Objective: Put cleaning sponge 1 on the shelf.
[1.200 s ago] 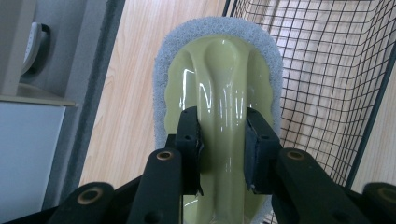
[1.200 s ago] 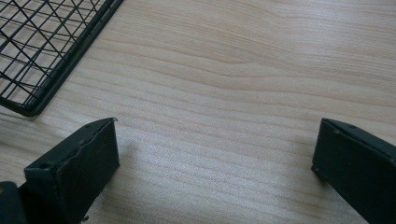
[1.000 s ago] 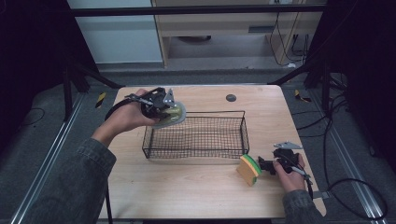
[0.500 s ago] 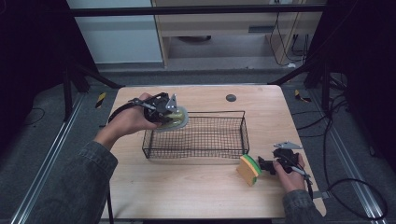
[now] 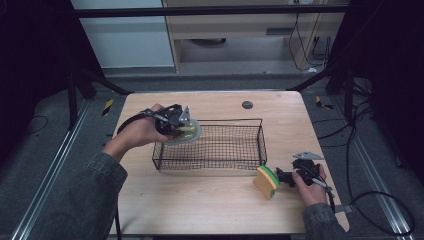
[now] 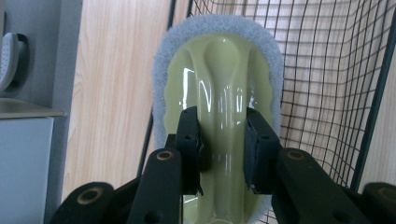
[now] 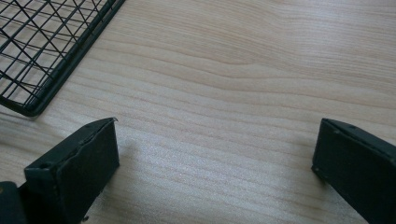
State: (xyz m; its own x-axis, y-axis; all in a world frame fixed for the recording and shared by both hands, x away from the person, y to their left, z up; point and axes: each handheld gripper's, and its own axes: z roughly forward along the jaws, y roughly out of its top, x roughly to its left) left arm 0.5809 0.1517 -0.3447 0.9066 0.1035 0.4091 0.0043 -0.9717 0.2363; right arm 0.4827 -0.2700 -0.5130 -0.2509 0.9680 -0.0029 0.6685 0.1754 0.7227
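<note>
Two tools are working this table, so take your left side first. Your left gripper (image 5: 184, 121) is clamping the scrubber (image 5: 191, 133) by the raised spine of its pale green handle. In the left gripper view both pads (image 6: 190, 140) are pressing squarely on that spine, with the grey scouring pad ringing the handle beyond them. The scrubber is hanging at the left end of the wire basket (image 5: 220, 163), over its near-left corner. Whether it is touching the rim I cannot tell.

To place it well, you are best carrying it fully past the rim toward the basket's middle. Lower it until the pad is resting on the mesh before you loosen the jaws. The handle is glossy and may be slipping if you tilt it, so hold the wrist level.

Moving right, the basket is sitting mid-table with its mesh floor (image 6: 327, 93) looking bare. Nothing is lying in it that I can make out.

Farther right, a yellow and green sponge (image 5: 266, 181) is standing on the table (image 5: 200, 210), off the basket's near-right corner. Your right gripper (image 5: 285, 176) is waiting just beside it. Its jaws are spread wide, with plain tabletop (image 7: 215, 140) between them and the basket's corner (image 7: 28, 109) off to one side.
</note>
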